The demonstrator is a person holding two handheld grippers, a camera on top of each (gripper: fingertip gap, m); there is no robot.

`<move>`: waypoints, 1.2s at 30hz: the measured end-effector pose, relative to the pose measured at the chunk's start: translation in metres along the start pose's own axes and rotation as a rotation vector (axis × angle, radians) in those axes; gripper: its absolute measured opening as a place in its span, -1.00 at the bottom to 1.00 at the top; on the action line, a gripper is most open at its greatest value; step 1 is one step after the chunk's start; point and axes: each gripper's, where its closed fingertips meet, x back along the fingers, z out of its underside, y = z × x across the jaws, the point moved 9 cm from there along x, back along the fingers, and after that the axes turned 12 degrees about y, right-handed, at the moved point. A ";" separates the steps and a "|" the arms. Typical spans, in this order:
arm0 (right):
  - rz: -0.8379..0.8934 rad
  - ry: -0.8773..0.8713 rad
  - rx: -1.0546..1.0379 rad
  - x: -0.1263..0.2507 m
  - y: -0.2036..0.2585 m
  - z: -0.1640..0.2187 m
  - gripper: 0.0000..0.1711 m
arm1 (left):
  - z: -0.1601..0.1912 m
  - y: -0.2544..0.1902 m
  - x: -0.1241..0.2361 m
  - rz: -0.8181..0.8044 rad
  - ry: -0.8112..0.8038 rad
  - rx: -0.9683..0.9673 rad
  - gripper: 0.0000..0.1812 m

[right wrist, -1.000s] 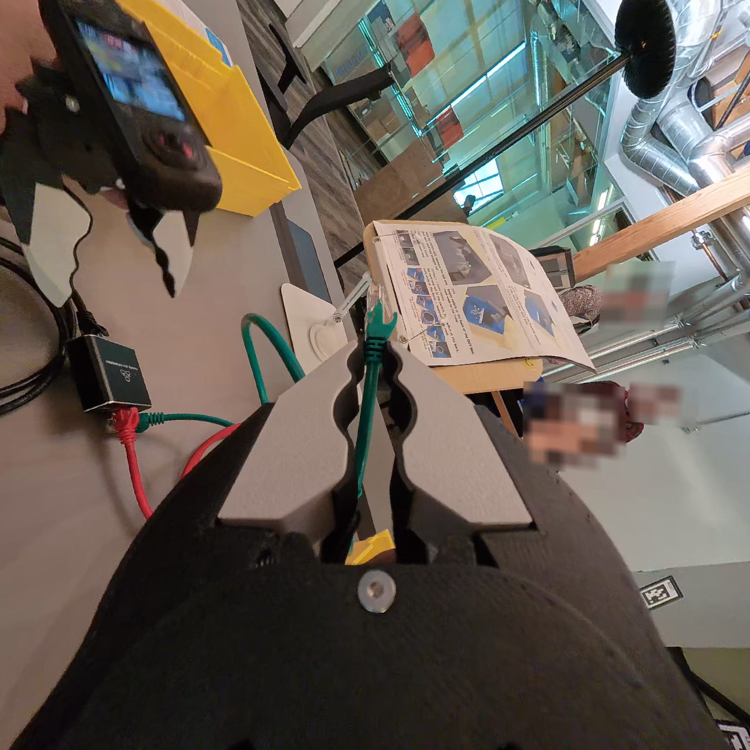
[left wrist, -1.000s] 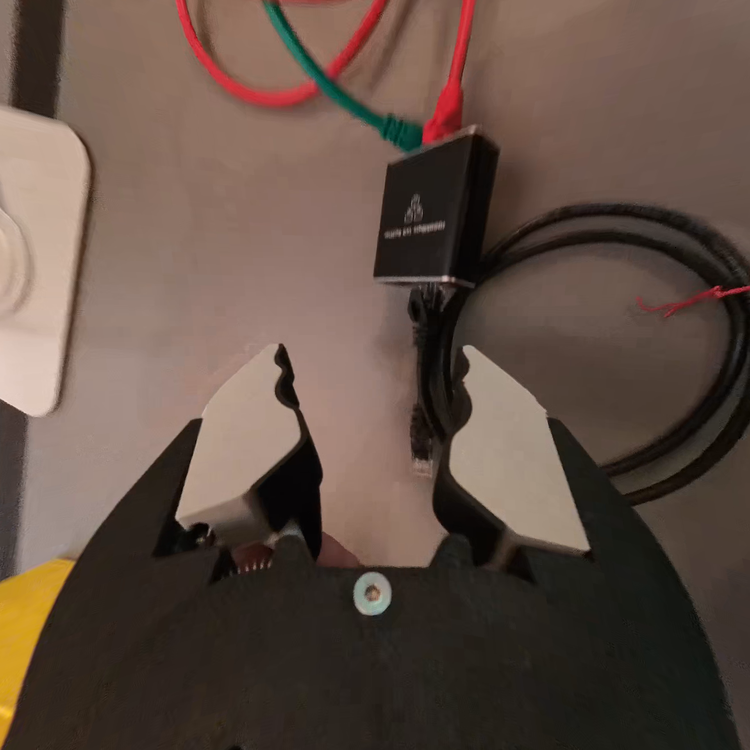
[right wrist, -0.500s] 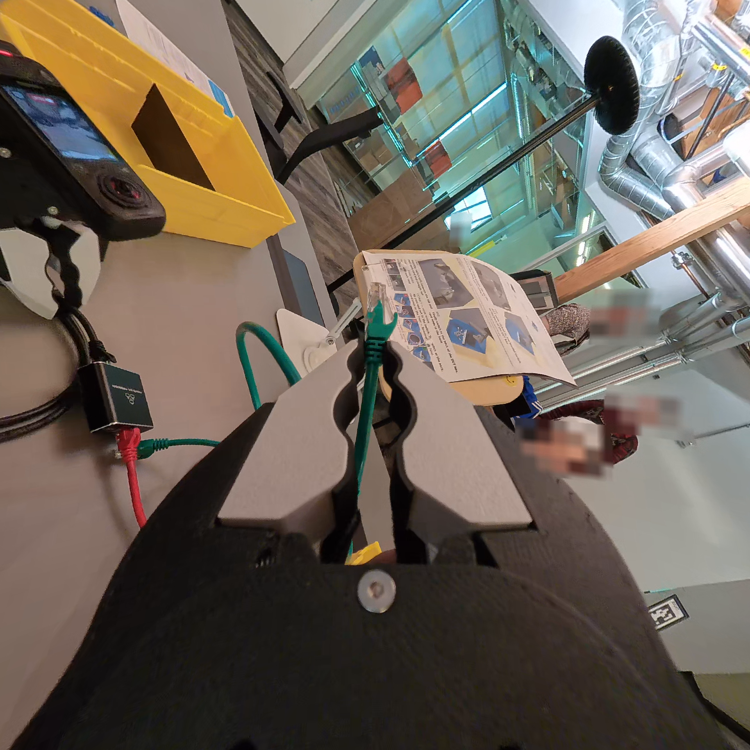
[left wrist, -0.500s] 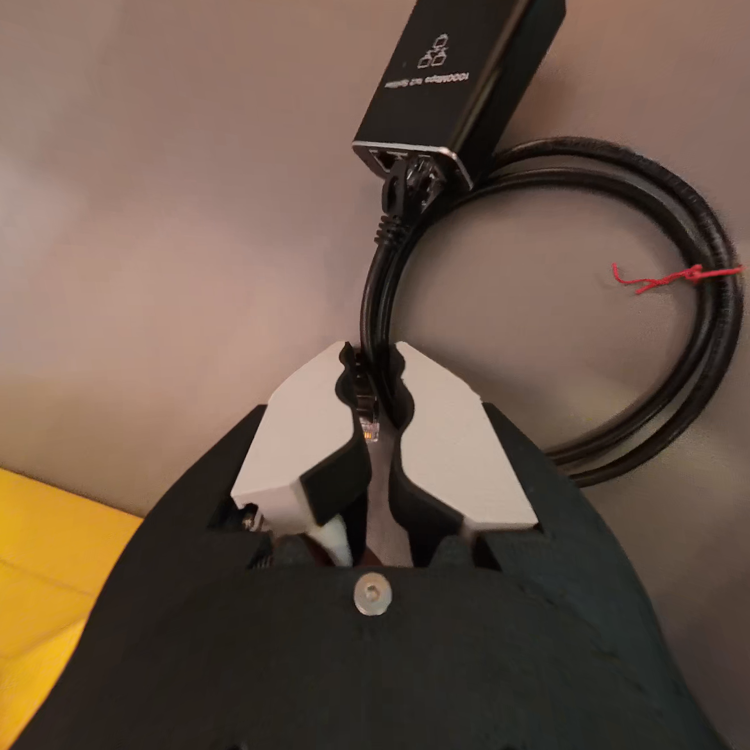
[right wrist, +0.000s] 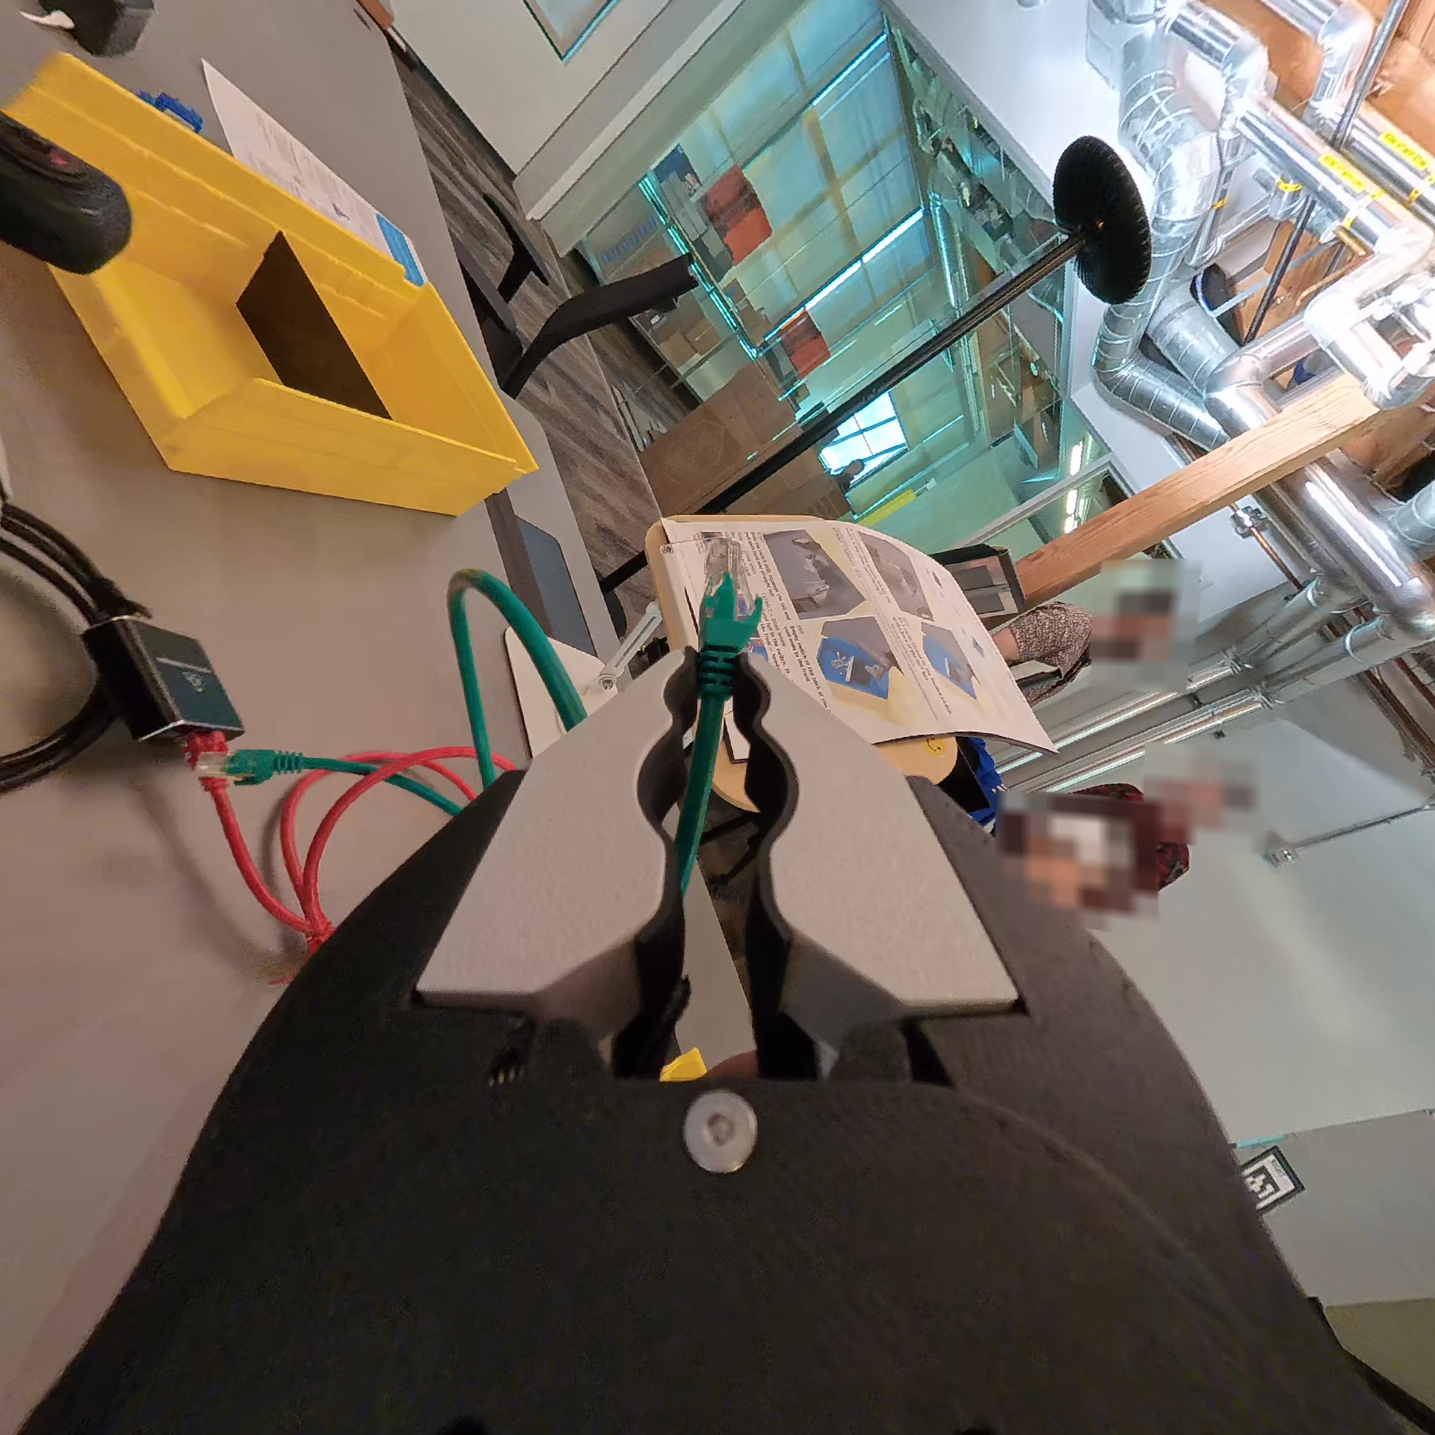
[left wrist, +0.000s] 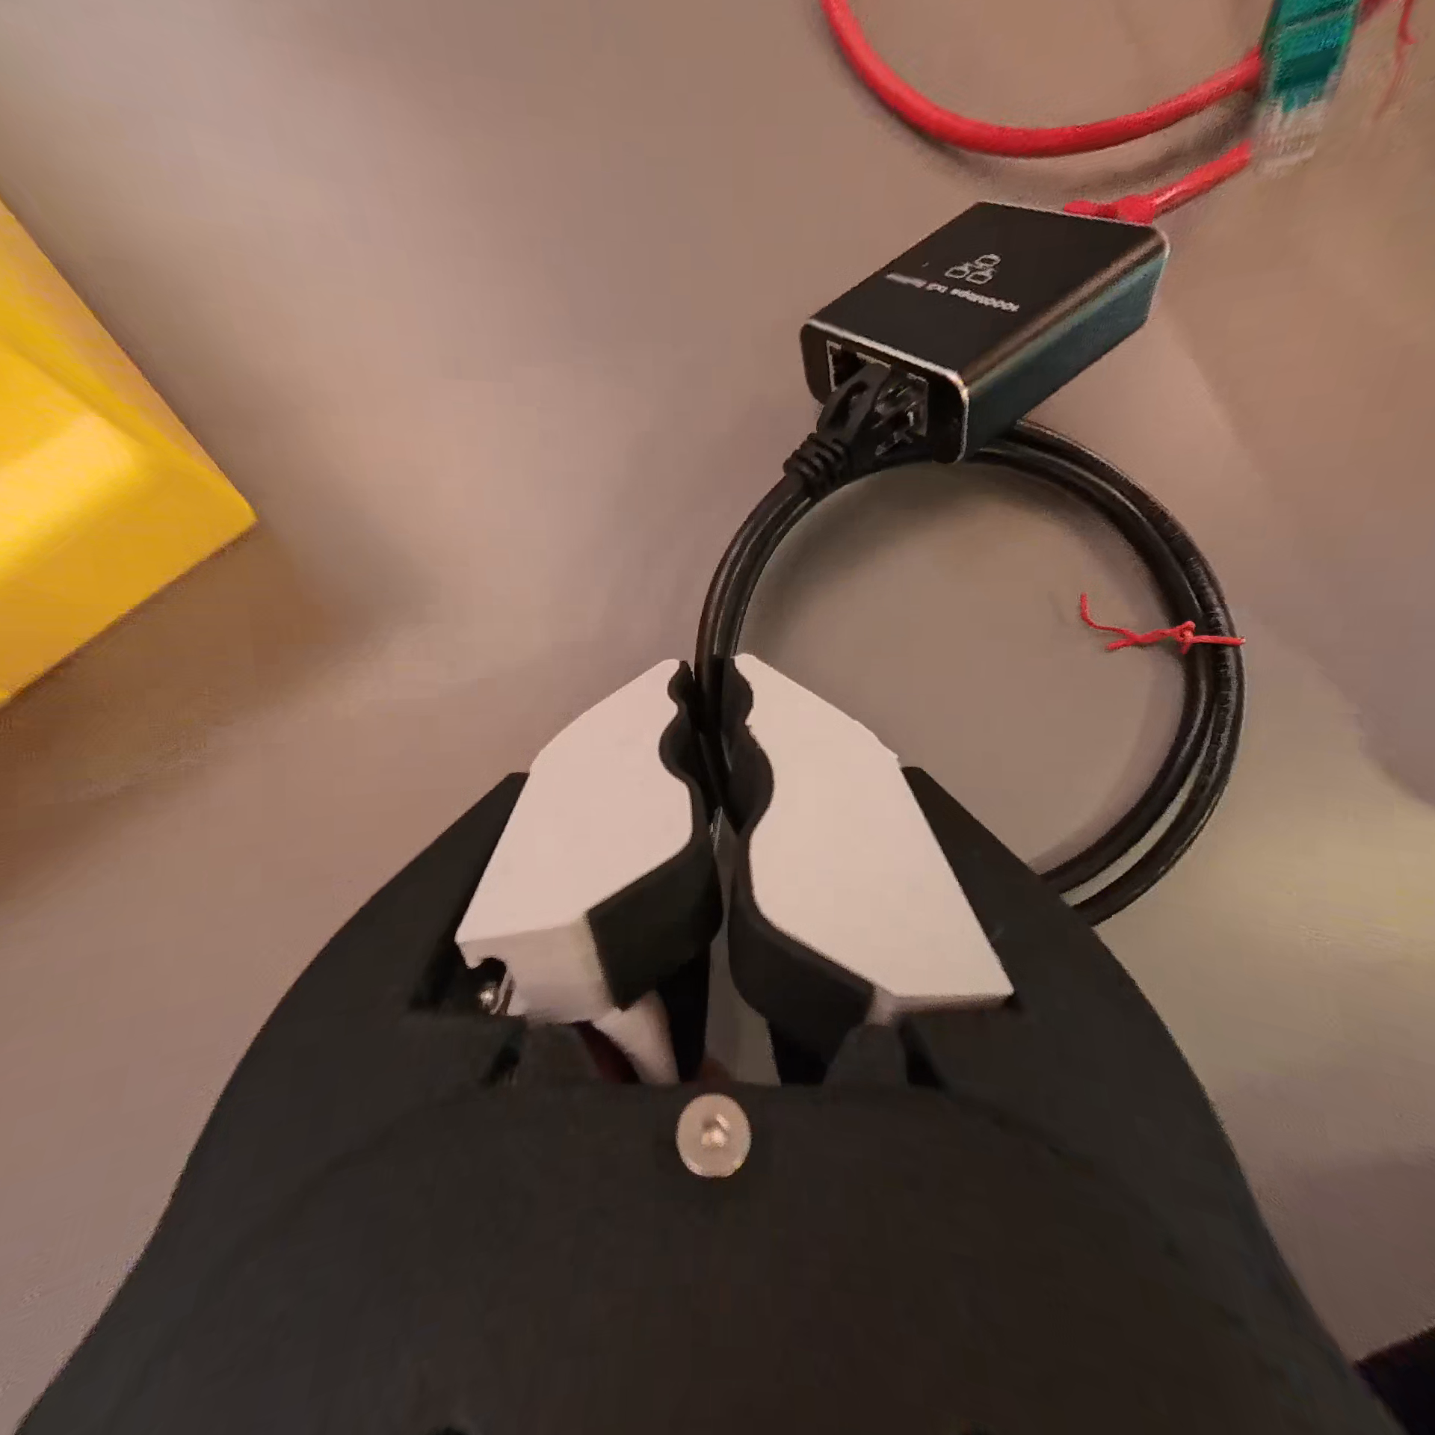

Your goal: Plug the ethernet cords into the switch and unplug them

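Note:
The black switch [left wrist: 986, 310] lies on the grey table [left wrist: 466, 349]. A black cord [left wrist: 1211, 699] is plugged into its near port [left wrist: 842, 419] and coils to the right. My left gripper [left wrist: 710, 672] is shut on this black cord a short way below the switch. A red cord [left wrist: 1009, 144] goes into the switch's far end. My right gripper [right wrist: 710, 672] is shut on a green cord [right wrist: 699, 776], plug [right wrist: 722, 613] pointing up, off the table. The green cord's other plug [right wrist: 256, 765] lies just off the switch [right wrist: 167, 683], its clear tip showing.
A yellow bin [right wrist: 310, 349] stands on the table to the left of the switch and shows in the left wrist view [left wrist: 78, 505]. A clipboard with printed sheets [right wrist: 839, 621] and a white pad [right wrist: 543, 683] stand past the table edge. Blurred people are behind.
My left gripper went from open to shut on the black cord and drew back from the switch. The green plug at the switch has come out. My right gripper still holds the green cord.

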 end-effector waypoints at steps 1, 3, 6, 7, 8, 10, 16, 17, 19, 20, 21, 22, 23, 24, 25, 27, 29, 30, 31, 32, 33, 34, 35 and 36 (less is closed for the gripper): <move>-0.001 -0.001 0.001 0.000 0.000 -0.001 -0.93 | 0.004 -0.008 0.001 0.001 -0.004 0.005 -0.99; -0.006 -0.003 0.003 0.001 0.000 -0.001 -0.92 | 0.011 -0.024 0.001 0.051 0.002 0.024 -0.90; -0.012 -0.002 0.008 0.002 0.001 0.000 -0.92 | 0.018 -0.048 0.000 0.099 -0.023 0.031 -0.75; -0.008 -0.004 0.011 0.002 0.002 0.000 -0.92 | 0.019 -0.056 0.000 0.112 -0.024 0.018 -0.68; -0.004 -0.005 0.011 0.002 0.002 0.001 -0.93 | 0.019 -0.063 0.001 0.123 -0.020 0.003 -0.64; 0.007 -0.016 0.000 0.003 0.002 0.000 -0.92 | 0.021 -0.073 0.001 0.151 -0.023 -0.013 -0.65; 0.067 -0.109 -0.238 0.009 -0.006 0.005 -0.93 | 0.021 -0.085 0.000 0.225 -0.039 -0.026 -0.55; 0.078 -0.123 -0.299 0.010 -0.008 0.009 -0.92 | 0.021 -0.086 0.000 0.232 -0.039 -0.035 -0.54; 0.101 -0.128 -0.388 0.012 -0.009 0.017 -0.93 | 0.022 -0.087 0.001 0.271 -0.041 -0.042 -0.54; 0.118 -0.130 -0.435 0.014 -0.010 0.020 -0.93 | 0.023 -0.087 0.001 0.280 -0.044 -0.045 -0.55; 0.124 -0.151 -0.490 0.016 -0.010 0.023 -0.93 | 0.024 -0.087 0.001 0.282 -0.046 -0.056 -0.55; 0.143 -0.167 -0.541 0.018 -0.012 0.025 -0.92 | 0.025 -0.088 0.002 0.295 -0.046 -0.067 -0.55; 0.171 -0.160 -0.580 0.021 -0.014 0.027 -0.93 | 0.026 -0.089 0.003 0.317 -0.051 -0.073 -0.54; 0.188 -0.158 -0.608 0.022 -0.015 0.029 -0.93 | 0.028 -0.089 0.004 0.333 -0.062 -0.076 -0.55; 0.197 -0.179 -0.646 0.025 -0.017 0.029 -0.93 | 0.029 -0.089 0.004 0.340 -0.069 -0.087 -0.54; 0.205 -0.219 -0.739 0.026 -0.022 0.028 -0.92 | 0.031 -0.089 0.005 0.355 -0.075 -0.113 -0.55; 0.231 -0.229 -0.728 0.023 -0.023 0.020 -0.93 | 0.031 -0.088 0.006 0.360 -0.069 -0.137 -0.52; 0.243 -0.187 -0.631 0.017 -0.020 0.014 -0.92 | 0.028 -0.086 0.009 0.346 -0.080 -0.154 -0.51; 0.259 -0.121 -0.526 0.010 -0.017 0.009 -0.92 | 0.024 -0.083 0.014 0.327 -0.107 -0.174 -0.53; 0.283 -0.066 -0.441 0.004 -0.014 0.006 -0.93 | 0.019 -0.080 0.020 0.318 -0.133 -0.199 -0.51; 0.314 -0.022 -0.365 -0.001 -0.012 0.004 -0.93 | 0.012 -0.078 0.026 0.315 -0.155 -0.225 -0.50; 0.348 0.030 -0.288 -0.005 -0.012 0.003 -0.93 | 0.005 -0.077 0.030 0.312 -0.174 -0.250 -0.50; 0.375 0.077 -0.216 -0.011 -0.012 0.004 -0.94 | -0.001 -0.076 0.033 0.314 -0.182 -0.277 -0.48; 0.385 0.112 -0.159 -0.019 -0.011 0.006 -0.94 | -0.007 -0.076 0.034 0.328 -0.179 -0.307 -0.48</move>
